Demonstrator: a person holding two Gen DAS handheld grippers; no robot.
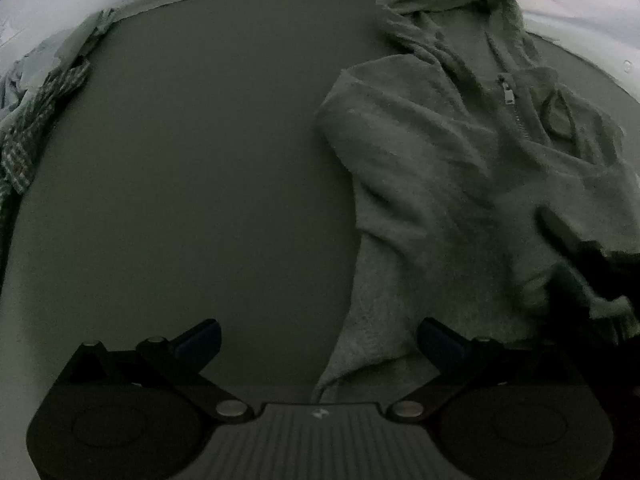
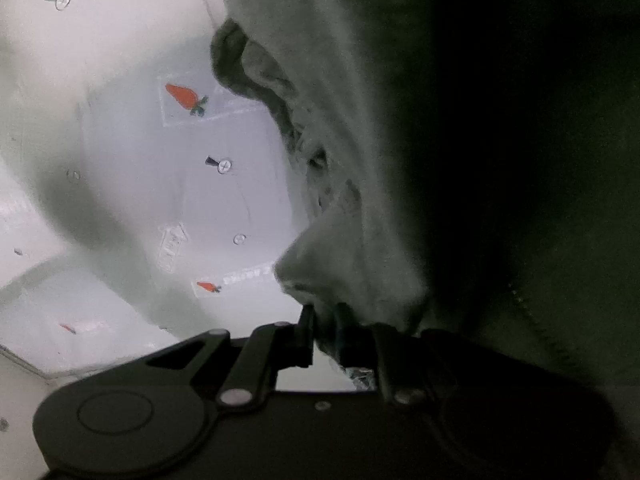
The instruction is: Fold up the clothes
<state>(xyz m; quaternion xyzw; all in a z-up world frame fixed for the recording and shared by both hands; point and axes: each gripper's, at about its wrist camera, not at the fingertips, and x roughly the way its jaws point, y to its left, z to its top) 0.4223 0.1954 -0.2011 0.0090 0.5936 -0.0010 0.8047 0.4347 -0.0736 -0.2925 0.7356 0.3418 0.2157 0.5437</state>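
The fuzzy grey-green hoodie (image 1: 460, 184) lies on the dark counter (image 1: 200, 180), off to the right of the left tongs (image 1: 318, 338). Its long way runs from the hood (image 1: 452, 4) at the far end down to the hem near the tongs, leaning a little, so the near edge of the cloth slips in just under the right-side finger. The left tongs are wide apart and hold nothing; most of what is between their fingers is bare counter. The right tongs (image 2: 324, 334) are the closer ones: they are squeezed together on a fold of the hoodie, and the cloth fills most of the right wrist view, with a white wall behind that has carrot stickers (image 2: 186, 98) on it. In the left wrist view the dark shape (image 1: 580, 256) over the hoodie's right side looks like those right tongs. The hoodie is soft and fluffy, with a zipper pull (image 1: 507, 92) up near the neck. The left side looks tucked in over the body, with no sleeve sticking out, but it is too dark to be sure. A checked cloth (image 1: 28, 144) sits bunched at the far left edge.
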